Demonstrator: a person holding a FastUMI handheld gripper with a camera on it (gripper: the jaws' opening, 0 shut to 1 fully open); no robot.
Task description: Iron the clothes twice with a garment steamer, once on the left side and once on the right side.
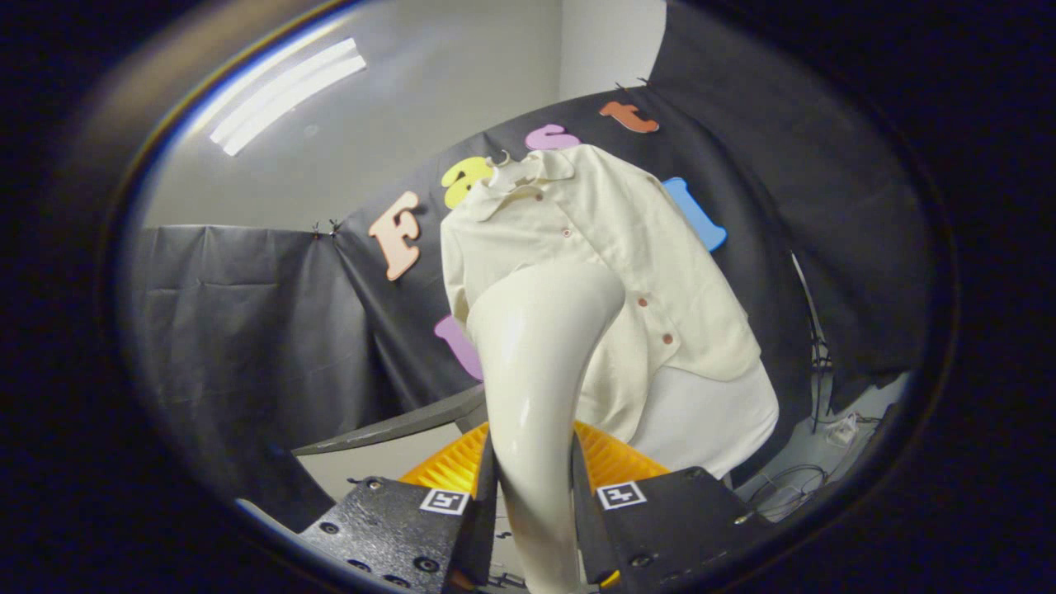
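Gripper view: the gripper (535, 503) is clamped on the handle of a cream garment steamer (536, 363); both fingers press against its sides, left finger (483, 503) and right finger (582, 503) flanking the glossy neck, which rises between them and bends away toward the garment. Steamer head is pointed forward, so its face is hidden; cannot tell whether it touches the fabric or hangs just short. Beyond the fingers, a cream button-front shirt (660, 272) hangs on a hanger (500, 165) against the black cloth wall (247, 330). Steamer head overlaps the shirt's panel on the left finger's side, below the collar; the button placket (643, 304) and the other panel lie past the right finger. Cables on the floor (792, 478) lie beyond the right finger. Progress, as judgement: steamer grasped and presented to one side of the shirt, high up, so likely at the start of a pass. No sign shows of a finished pass; the opposite side appears left to do.
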